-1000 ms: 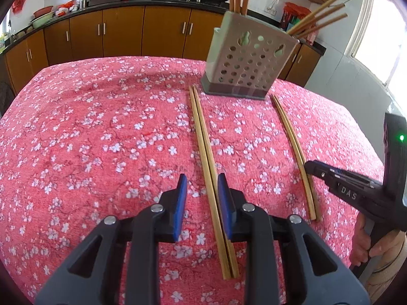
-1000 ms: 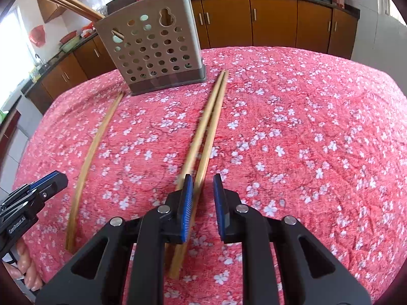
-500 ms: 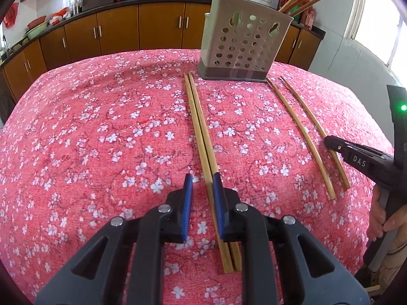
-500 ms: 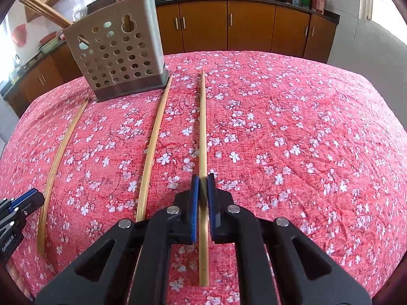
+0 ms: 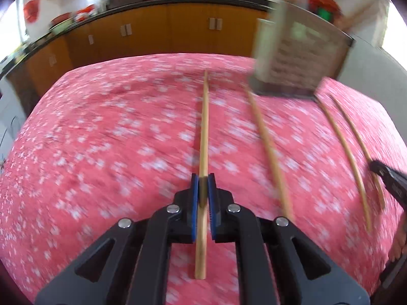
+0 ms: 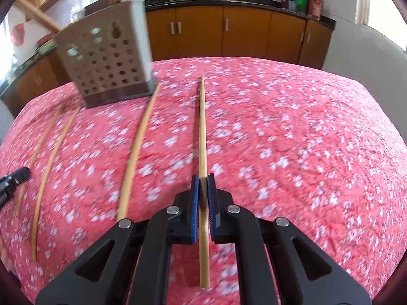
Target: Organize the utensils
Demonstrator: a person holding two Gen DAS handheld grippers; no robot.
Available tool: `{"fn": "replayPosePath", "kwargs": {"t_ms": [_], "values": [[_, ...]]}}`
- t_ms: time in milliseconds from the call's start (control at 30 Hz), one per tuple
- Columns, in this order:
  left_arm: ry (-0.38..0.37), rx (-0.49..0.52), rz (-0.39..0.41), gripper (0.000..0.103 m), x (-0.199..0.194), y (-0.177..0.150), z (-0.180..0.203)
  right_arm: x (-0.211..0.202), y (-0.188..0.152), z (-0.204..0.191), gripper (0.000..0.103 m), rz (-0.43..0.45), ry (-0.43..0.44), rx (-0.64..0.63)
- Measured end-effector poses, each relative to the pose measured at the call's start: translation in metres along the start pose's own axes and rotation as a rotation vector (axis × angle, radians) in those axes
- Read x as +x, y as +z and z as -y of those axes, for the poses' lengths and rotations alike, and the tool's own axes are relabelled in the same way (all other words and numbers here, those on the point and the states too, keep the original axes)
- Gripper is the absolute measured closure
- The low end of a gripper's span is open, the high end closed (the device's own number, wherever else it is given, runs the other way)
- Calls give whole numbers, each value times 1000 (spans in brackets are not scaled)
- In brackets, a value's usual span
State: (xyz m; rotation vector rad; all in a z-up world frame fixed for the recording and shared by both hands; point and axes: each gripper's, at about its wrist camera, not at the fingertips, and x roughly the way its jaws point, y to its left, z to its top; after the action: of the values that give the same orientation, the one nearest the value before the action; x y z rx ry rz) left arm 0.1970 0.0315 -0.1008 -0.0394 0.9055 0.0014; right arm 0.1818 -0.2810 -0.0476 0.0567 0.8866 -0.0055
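A table covered in a red cloth with small white blossoms point(image 5: 101, 139) fills most of both views, with a run of brown kitchen cabinets point(image 6: 241, 33) under a dark counter behind it. Toward the far side of the table stands a grey perforated utensil holder point(image 6: 109, 63), upright, with several wooden chopsticks poking out of its top; in the left wrist view it is heavily blurred. Loose wooden chopsticks lie on the cloth, running from the holder's base toward the cameras. In the left wrist view, the left gripper point(image 5: 203, 195) has its blue-padded jaws pressed together on one chopstick point(image 5: 204, 127), gripping it near its closer end so the long part points away toward the cabinets. Its jaws have just been closing onto this stick. To its right lies a second chopstick point(image 5: 267, 152), then a further pair point(image 5: 346, 157) near the table's right side, beside the dark tip of the other gripper. In the right wrist view, the right gripper point(image 6: 203, 195) is likewise clamped on a single chopstick point(image 6: 202, 127), pinched near its closer end and pointing straight ahead. Just left of it a curved-looking chopstick point(image 6: 137, 152) rests on the cloth, its far tip at the holder's base.
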Motion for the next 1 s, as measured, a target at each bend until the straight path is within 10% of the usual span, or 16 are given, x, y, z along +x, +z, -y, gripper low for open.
{"fn": "replayPosePath", "kwargs": {"t_ms": [1000], "values": [[23,-61,23,91,12,15,-30,10,10,9,95,10,-3,23]]}}
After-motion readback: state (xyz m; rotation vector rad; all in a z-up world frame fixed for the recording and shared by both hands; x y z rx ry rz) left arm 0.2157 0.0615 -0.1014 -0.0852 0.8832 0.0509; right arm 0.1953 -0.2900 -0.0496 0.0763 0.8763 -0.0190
